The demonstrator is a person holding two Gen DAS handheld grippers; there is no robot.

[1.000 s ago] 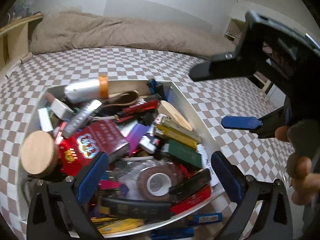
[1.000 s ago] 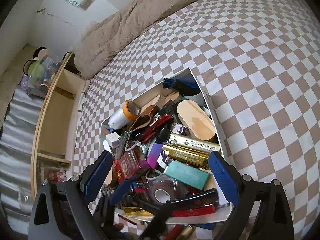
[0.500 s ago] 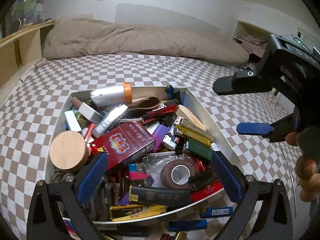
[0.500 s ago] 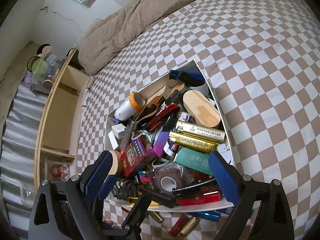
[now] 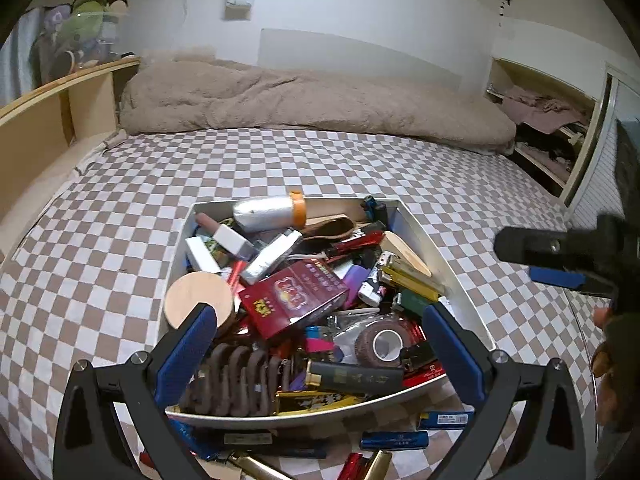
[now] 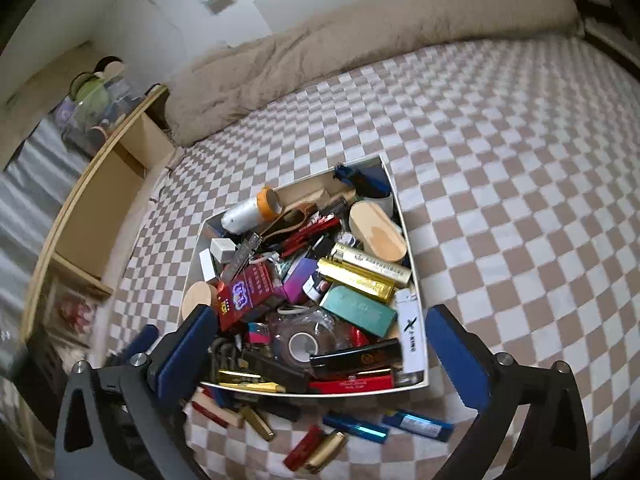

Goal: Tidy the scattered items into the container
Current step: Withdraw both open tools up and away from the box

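Note:
A white box point(image 5: 436, 248) point(image 6: 402, 220) on the checkered bed is heaped with small items: a red pack point(image 5: 294, 298), a tape roll point(image 6: 304, 344), gold lighters point(image 6: 364, 272), a silver bottle point(image 5: 268, 212). Several lighters lie loose on the bed in front of it, among them blue ones point(image 6: 418, 424) point(image 5: 394, 440) and a red and a gold one point(image 6: 316, 448). My left gripper point(image 5: 316, 344) is open and empty above the box's near edge. My right gripper point(image 6: 316, 344) is open and empty above the same edge; it also shows at the right of the left wrist view point(image 5: 560, 264).
A beige blanket point(image 5: 304, 96) lies along the wall at the head of the bed. A wooden shelf unit point(image 6: 96, 196) stands left of the bed, an open closet point(image 5: 552, 128) to the right. Checkered sheet point(image 6: 520, 184) surrounds the box.
Both grippers have pulled back and up from the box, so the loose lighters in front of it come into view. Both stay open and empty.

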